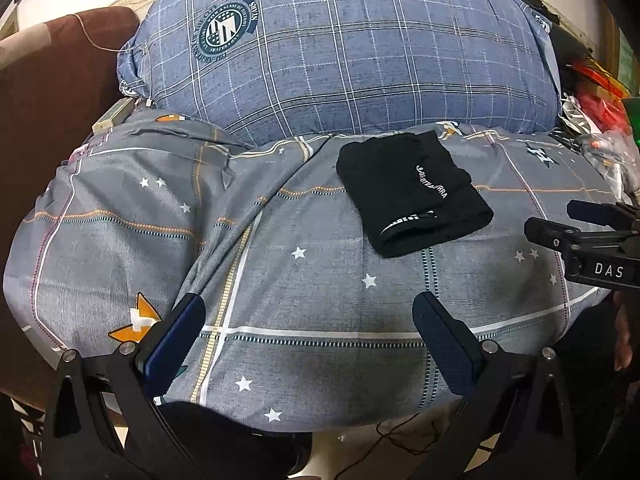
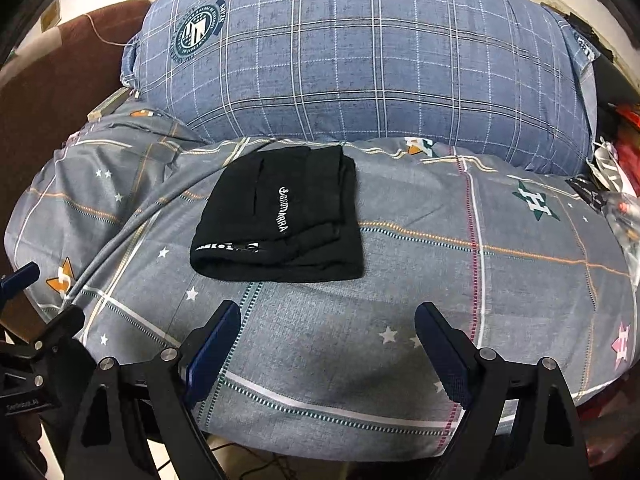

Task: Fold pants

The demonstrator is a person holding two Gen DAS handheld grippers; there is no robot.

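Note:
The black pants point(image 1: 412, 192) lie folded into a compact rectangle with white lettering on the grey star-patterned bedspread point(image 1: 300, 280). They also show in the right wrist view point(image 2: 280, 220). My left gripper point(image 1: 308, 312) is open and empty, held above the bedspread, near and left of the pants. My right gripper point(image 2: 328, 320) is open and empty, just in front of the pants' near edge. The right gripper also shows at the right edge of the left wrist view point(image 1: 580, 232). Neither gripper touches the pants.
A big blue plaid pillow point(image 1: 340, 52) lies right behind the pants. A brown blanket point(image 1: 52, 92) is at the left. Red and black clutter point(image 1: 600, 92) sits at the bed's right edge. Cables point(image 1: 400, 436) lie on the floor below the front edge.

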